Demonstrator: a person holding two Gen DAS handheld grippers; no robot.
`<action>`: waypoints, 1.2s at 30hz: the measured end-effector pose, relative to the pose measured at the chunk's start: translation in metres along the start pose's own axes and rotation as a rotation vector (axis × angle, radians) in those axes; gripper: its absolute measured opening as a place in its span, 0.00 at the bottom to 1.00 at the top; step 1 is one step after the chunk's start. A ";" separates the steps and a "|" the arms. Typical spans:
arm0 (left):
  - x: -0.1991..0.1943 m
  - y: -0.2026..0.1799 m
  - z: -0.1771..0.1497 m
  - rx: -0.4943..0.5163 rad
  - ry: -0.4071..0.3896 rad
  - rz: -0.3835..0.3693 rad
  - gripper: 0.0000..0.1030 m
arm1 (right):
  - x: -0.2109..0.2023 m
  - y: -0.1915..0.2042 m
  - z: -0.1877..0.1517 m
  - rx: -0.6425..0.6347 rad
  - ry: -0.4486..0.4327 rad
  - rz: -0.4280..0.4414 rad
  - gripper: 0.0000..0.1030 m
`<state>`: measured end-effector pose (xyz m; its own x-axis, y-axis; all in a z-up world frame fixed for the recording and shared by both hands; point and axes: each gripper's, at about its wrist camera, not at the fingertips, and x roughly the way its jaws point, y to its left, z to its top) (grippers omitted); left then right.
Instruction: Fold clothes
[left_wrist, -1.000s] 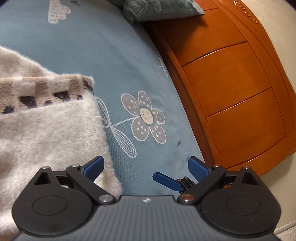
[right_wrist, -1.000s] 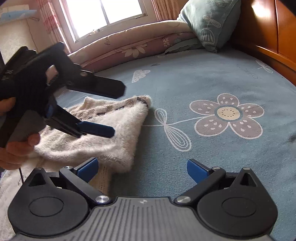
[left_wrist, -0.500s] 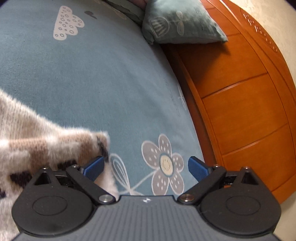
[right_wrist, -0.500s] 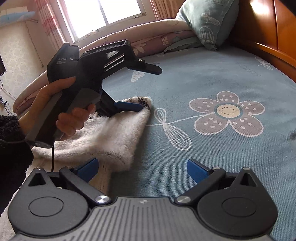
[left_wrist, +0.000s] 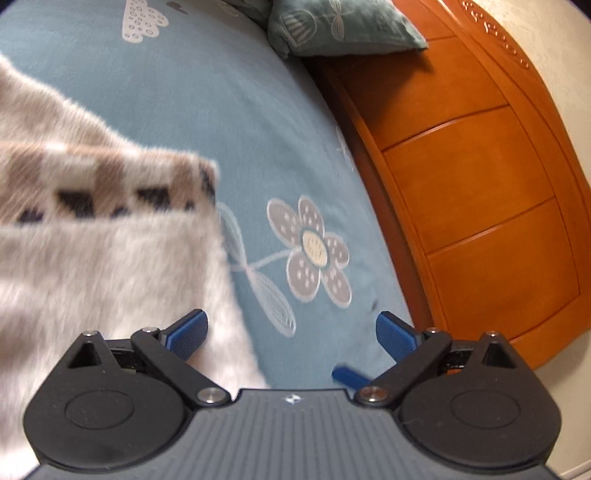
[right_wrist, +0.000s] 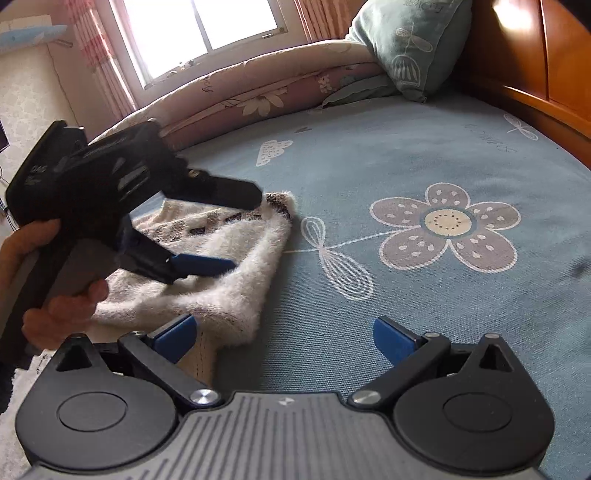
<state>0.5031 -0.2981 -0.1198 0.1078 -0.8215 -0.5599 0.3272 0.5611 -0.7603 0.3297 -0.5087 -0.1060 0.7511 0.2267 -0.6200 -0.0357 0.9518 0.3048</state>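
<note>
Bed with a blue-grey sheet (right_wrist: 406, 177) printed with grey flowers and white clouds; an orange wooden headboard (left_wrist: 480, 177) runs along its right side, and a teal printed pillow (right_wrist: 413, 44) leans at the far corner against a rolled pink floral quilt (right_wrist: 266, 92).

Fluffy cream knitted garment with a brown-and-black patterned band (right_wrist: 221, 266): it lies on the sheet to the left of the large flower print, already doubled over, so that the banded edge sits on top and ends in a corner toward the flower. In the left wrist view the same garment (left_wrist: 103, 251) fills the left half of the picture.

Left hand-held gripper (right_wrist: 236, 229), held by a hand (right_wrist: 55, 295): its jaws stand apart, the upper black finger above the banded corner and the lower blue-padded finger over the pile; whether either touches the fabric cannot be told. It holds nothing.

Right hand-held gripper (right_wrist: 284, 339): jaws wide apart and empty, low at the garment's near edge, its left pad just beside the fabric.

Step in hand, as judged: between folds, with a fresh grasp being sought. The next move probably calls for closing both grippers on the layered right edge and carrying it across evenly, since the thick pile may slip.
</note>
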 end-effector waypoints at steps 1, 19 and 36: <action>-0.004 0.000 -0.005 -0.012 0.011 0.000 0.95 | 0.000 0.000 0.000 0.002 -0.002 0.000 1.00; 0.005 0.022 0.069 -0.031 -0.134 0.070 0.96 | 0.001 -0.004 0.002 0.015 -0.008 -0.001 1.00; -0.043 0.002 0.043 0.040 -0.150 0.176 0.96 | -0.001 -0.001 0.003 0.009 -0.011 0.001 1.00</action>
<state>0.5397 -0.2661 -0.0826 0.3038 -0.7192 -0.6248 0.3281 0.6947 -0.6401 0.3310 -0.5101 -0.1032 0.7585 0.2248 -0.6117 -0.0301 0.9497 0.3117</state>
